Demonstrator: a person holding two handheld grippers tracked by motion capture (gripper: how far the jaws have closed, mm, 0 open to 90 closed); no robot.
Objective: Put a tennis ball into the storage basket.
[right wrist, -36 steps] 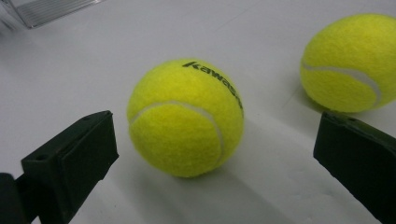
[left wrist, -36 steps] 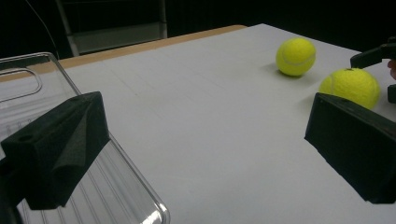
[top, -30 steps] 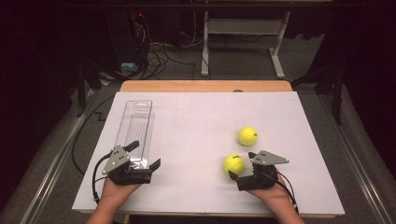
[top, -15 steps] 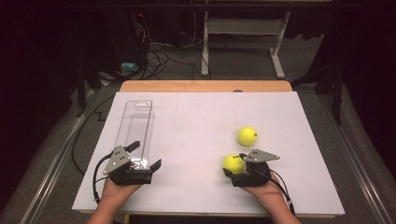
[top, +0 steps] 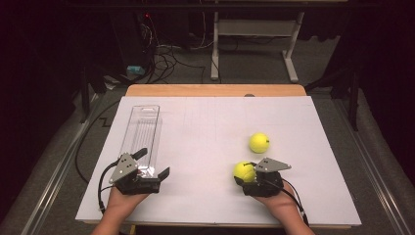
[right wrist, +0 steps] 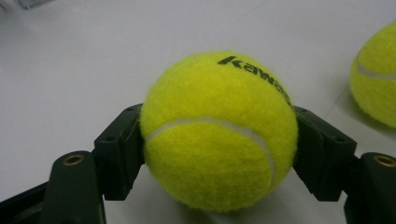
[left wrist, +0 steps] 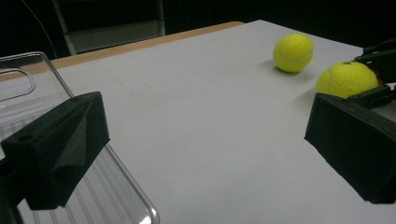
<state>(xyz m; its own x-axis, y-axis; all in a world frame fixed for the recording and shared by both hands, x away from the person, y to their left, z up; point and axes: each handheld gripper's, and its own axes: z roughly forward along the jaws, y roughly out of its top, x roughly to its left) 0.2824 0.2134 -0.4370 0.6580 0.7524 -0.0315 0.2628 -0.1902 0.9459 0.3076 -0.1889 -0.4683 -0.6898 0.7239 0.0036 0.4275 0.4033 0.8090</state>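
While the white table (top: 205, 142) spreads across the middle of the high view with nothing yet put away, the work looks to be at its first real step: getting tennis balls into the clear plastic container (top: 142, 132), which lies lengthwise at centre left of that view and appears empty. Its near end sits by the left gripper (top: 150, 166) at lower left, whose jaws stand wide apart around nothing; in the left gripper view one jaw hangs over the container's rim. At lower right of the high view, the right gripper (top: 243, 172) has just been closing, and in the right gripper view its pads now press both flanks of the near tennis ball (right wrist: 218, 133), which still rests on the table. So the grasp seems made, but lifting, carrying and placing are all still to do. The second tennis ball (top: 259, 142) lies loose just above and right of the held one, untouched.
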